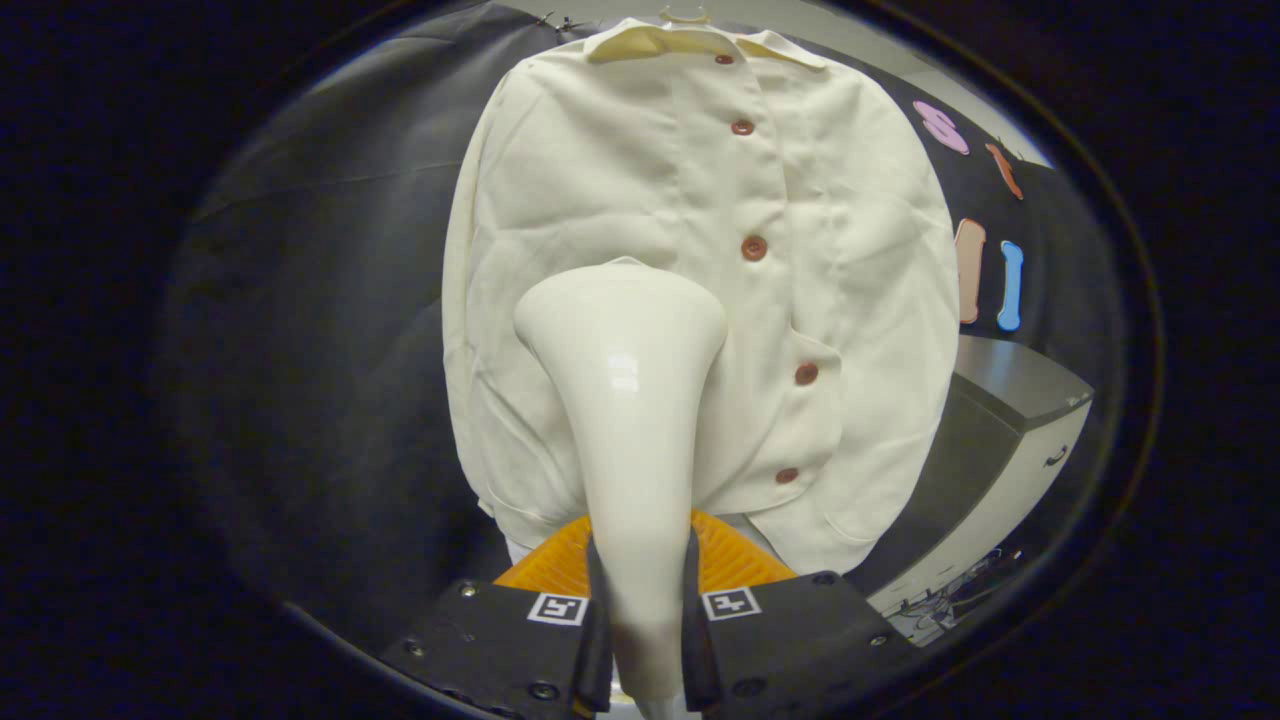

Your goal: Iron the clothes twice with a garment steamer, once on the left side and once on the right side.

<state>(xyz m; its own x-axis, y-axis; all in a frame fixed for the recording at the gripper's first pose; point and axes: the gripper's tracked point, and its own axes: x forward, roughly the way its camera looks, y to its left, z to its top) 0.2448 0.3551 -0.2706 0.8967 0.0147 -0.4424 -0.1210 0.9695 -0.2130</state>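
Your gripper [640, 610] has both fingers clamped on the neck of the steamer [625, 400], a glossy cream wand flaring into a wide head. Its head meets the left front of the shirt [860, 250], cream, wrinkled, brown-buttoned, hanging against the black cloth wall just beyond.

The single camera rode on the gripper [640, 610] and looked forward along its two fingers, which pressed on the steamer [630, 420] handle from either side. It faced the hanging shirt [700, 280] head-on from close range, tilted upward, so the collar lay beyond the steamer head. To the shirt's right a cabinet [1010, 450] showed, probably bent by the fisheye lens.
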